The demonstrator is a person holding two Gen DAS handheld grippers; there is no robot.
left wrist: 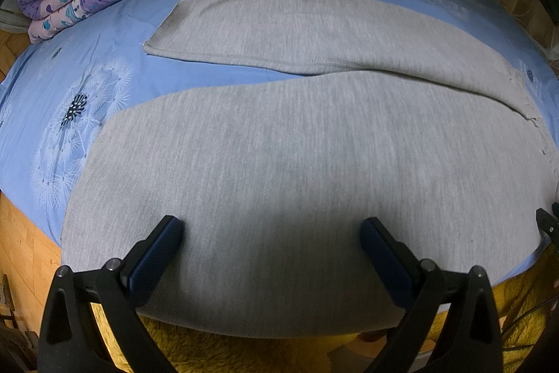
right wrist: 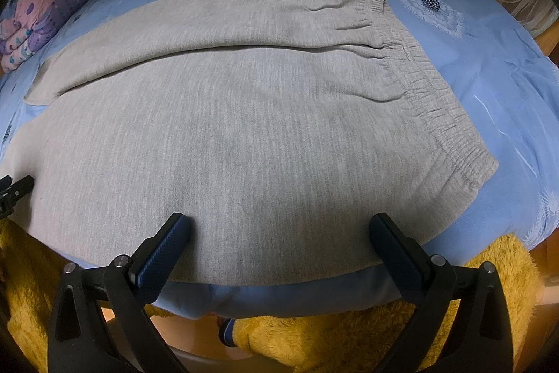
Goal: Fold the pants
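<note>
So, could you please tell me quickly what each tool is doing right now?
Left tool: open, holding nothing, over the grey pants.
Right tool: open, holding nothing, over the pants.
</note>
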